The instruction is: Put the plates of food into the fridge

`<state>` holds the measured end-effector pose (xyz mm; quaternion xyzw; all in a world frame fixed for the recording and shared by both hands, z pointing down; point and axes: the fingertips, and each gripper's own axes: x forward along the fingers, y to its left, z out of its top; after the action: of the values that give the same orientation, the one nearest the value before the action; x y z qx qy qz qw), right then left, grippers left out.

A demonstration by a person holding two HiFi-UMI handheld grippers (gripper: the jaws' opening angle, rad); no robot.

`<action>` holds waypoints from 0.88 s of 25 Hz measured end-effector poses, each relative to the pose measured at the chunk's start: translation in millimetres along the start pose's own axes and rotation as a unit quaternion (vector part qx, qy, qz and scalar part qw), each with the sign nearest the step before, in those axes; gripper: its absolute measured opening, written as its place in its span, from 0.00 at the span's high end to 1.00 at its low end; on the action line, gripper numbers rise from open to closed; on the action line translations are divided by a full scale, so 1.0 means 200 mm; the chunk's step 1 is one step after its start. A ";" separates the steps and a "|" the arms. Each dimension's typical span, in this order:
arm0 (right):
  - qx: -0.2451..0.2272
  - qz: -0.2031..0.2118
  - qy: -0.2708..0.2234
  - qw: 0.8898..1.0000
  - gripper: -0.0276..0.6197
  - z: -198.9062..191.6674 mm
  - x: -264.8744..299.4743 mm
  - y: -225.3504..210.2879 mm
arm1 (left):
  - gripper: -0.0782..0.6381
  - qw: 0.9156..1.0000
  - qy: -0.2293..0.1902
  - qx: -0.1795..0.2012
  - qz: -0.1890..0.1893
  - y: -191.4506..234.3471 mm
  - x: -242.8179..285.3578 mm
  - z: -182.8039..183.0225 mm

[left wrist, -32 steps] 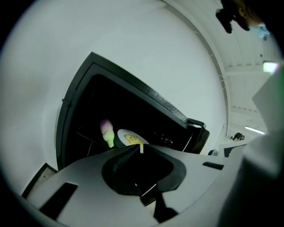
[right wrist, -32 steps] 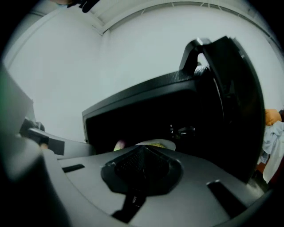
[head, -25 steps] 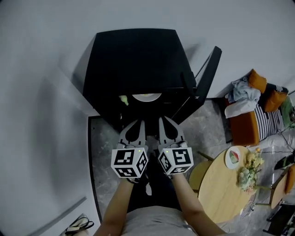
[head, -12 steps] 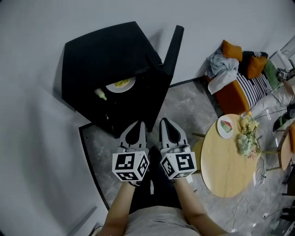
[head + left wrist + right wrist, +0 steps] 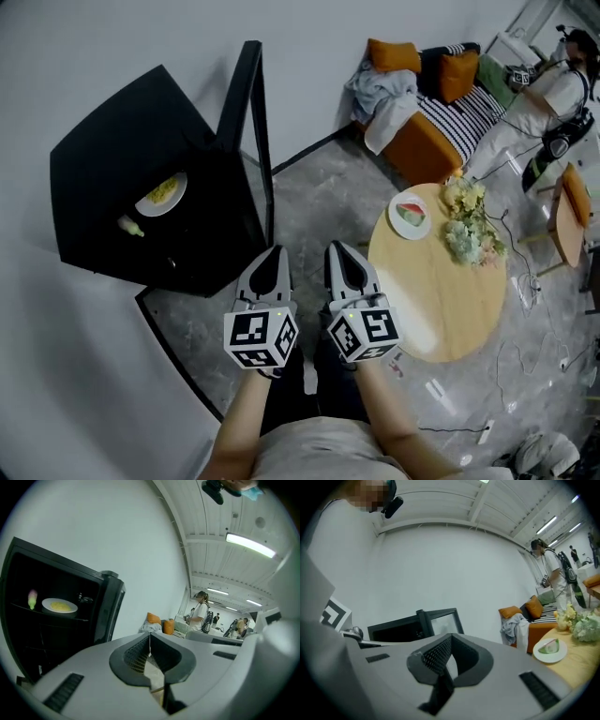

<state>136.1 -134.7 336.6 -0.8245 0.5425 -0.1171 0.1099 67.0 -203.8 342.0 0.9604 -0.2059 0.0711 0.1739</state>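
The black fridge (image 5: 122, 197) stands at the left with its door (image 5: 251, 141) swung open. On a shelf inside lies a white plate of yellow food (image 5: 161, 193) (image 5: 59, 605). A second white plate with a watermelon slice (image 5: 410, 215) (image 5: 550, 648) rests on the round wooden table (image 5: 445, 291) at the right. My left gripper (image 5: 269, 260) and right gripper (image 5: 340, 255) hover side by side over the floor between fridge and table. Both are shut with nothing between their jaws.
A flower bunch (image 5: 466, 225) lies on the table beside the plate. An orange sofa with cushions and a grey cloth (image 5: 412, 103) stands behind it. A small green-yellow item (image 5: 130, 226) sits on the fridge shelf. People (image 5: 201, 612) stand in the far room. Cables cross the floor at the right.
The view has swung right: the fridge has slid from the top centre to the left and the table has come toward the centre. Both grippers stay shut, side by side.
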 end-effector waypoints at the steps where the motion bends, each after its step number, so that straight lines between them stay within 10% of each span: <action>1: 0.009 -0.011 -0.001 1.000 0.94 0.01 -0.03 -0.08 | 0.88 1.000 0.006 0.001 -0.008 -0.06 0.04 -0.02; 12: 0.100 -0.112 0.007 0.989 0.94 0.08 -0.34 -1.05 | 0.88 0.993 0.092 -0.006 -0.075 -0.74 0.54 -0.34; 22: 0.149 -0.137 0.079 0.976 0.94 -0.12 -0.43 -1.50 | 0.88 0.984 0.166 0.000 -0.067 -0.86 0.78 -0.58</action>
<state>356.7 59.1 444.7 -0.8536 0.4078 -0.2750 0.1716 272.6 -72.2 430.5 0.9468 -0.1095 0.2178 0.2101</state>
